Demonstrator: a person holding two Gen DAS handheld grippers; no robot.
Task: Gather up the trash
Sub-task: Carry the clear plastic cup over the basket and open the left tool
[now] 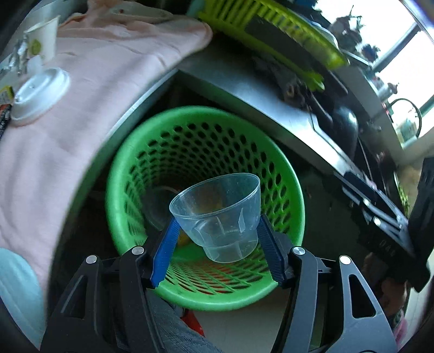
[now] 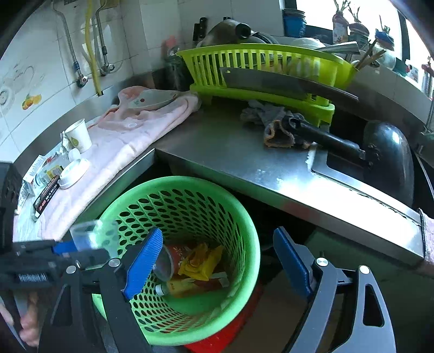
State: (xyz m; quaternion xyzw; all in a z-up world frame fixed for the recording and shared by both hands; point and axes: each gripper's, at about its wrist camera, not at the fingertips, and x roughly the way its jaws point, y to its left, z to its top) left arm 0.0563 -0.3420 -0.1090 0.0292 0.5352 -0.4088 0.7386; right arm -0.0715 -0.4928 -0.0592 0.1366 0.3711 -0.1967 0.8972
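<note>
Green perforated plastic basket (image 2: 190, 217) stands below the stainless-steel bench (image 2: 244, 160), holding yellow wrappers (image 2: 200, 260) and a small bottle (image 2: 173, 288). Directly above the basket's mouth, the left hand-held gripper (image 1: 217, 230) pinches a clear plastic cup (image 1: 219, 211). The right hand-held gripper (image 2: 217, 260) hangs spread and empty over the basket; up on the bench behind the basket, a pink towel (image 2: 130, 141) carries a white paper cup (image 2: 78, 135) and white lid (image 2: 73, 169).

A kitchen corner: white wall tiles (image 2: 40, 68) carry a fruit sticker and metal pipes (image 2: 70, 46) beside a yellow hose (image 2: 91, 49). An L-shaped steel desk (image 2: 244, 165) runs below them, partly covered by a pink towel (image 2: 130, 135). A lime dish rack (image 2: 265, 70) stands at the back, a sink (image 2: 350, 163) to its right. Bright daylight comes through a window (image 2: 314, 10) above.
</note>
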